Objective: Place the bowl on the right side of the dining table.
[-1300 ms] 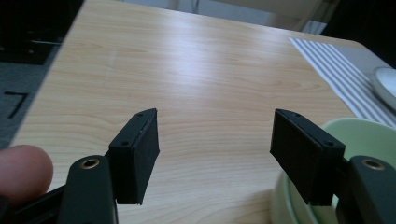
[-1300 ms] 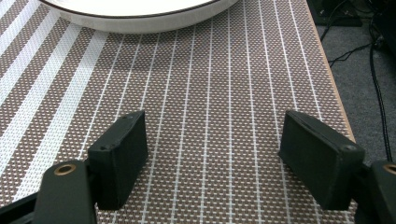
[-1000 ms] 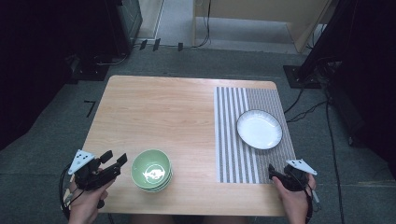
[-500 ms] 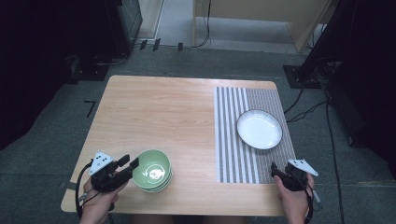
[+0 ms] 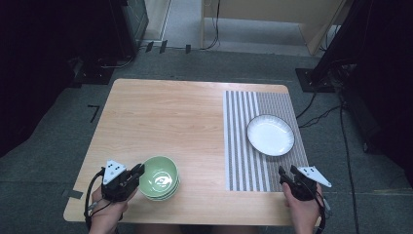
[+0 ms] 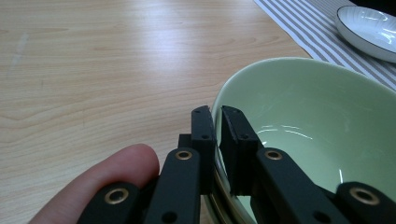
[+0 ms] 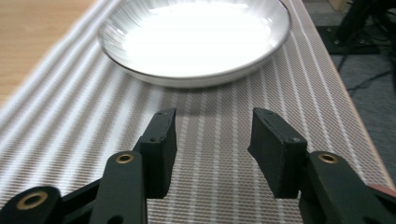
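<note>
Left hand-held gripper (image 6: 217,116) has just closed, clamping the green bowl (image 5: 159,176) rim. Right hand-held gripper (image 7: 212,126), closing, is ungripped above the striped placemat (image 7: 219,140), near the white plate (image 7: 196,37).

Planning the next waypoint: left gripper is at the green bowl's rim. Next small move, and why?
Probably a short straight lift. The left gripper has just closed, one jaw inside and one outside the rim of the pale green ceramic bowl, which looks stacked on another. The right gripper's jaws, just narrowing, hold nothing.
</note>
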`<act>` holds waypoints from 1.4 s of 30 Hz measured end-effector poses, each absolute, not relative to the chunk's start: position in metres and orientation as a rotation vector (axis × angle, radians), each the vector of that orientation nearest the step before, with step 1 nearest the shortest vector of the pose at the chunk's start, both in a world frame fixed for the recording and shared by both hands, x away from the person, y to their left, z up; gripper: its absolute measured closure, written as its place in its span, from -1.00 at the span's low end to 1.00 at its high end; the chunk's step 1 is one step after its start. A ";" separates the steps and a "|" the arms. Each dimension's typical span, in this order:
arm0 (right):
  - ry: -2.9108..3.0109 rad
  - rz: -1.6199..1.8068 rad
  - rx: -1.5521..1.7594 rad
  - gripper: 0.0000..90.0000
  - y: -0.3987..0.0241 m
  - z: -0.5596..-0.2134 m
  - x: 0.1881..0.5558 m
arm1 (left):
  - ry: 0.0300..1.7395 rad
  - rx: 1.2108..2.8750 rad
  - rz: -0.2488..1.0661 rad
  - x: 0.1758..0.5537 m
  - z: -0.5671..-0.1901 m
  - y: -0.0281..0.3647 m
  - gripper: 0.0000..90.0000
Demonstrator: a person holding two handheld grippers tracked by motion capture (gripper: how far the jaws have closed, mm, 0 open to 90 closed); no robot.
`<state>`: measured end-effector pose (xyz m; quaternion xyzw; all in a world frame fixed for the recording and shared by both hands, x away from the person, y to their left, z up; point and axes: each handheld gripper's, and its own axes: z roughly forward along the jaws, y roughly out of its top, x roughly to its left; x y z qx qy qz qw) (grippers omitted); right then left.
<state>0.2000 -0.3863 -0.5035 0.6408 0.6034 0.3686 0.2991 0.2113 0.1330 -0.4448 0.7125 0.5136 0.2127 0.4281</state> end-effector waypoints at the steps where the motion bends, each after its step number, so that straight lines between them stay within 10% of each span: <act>1: 1.603 0.979 1.702 0.15 -0.386 -0.504 0.200 | 1.283 1.779 0.531 0.211 -0.445 0.133 0.88; 26: 1.829 1.274 1.436 0.18 -0.272 -0.450 0.202 | 1.255 1.668 0.635 0.202 -0.419 0.132 1.00; 33: 1.878 1.322 1.398 0.18 -0.247 -0.445 0.206 | 1.266 1.706 0.572 0.207 -0.425 0.130 0.43; 42: 1.894 1.352 1.371 0.12 -0.234 -0.440 0.209 | 1.282 1.775 0.552 0.210 -0.431 0.125 0.43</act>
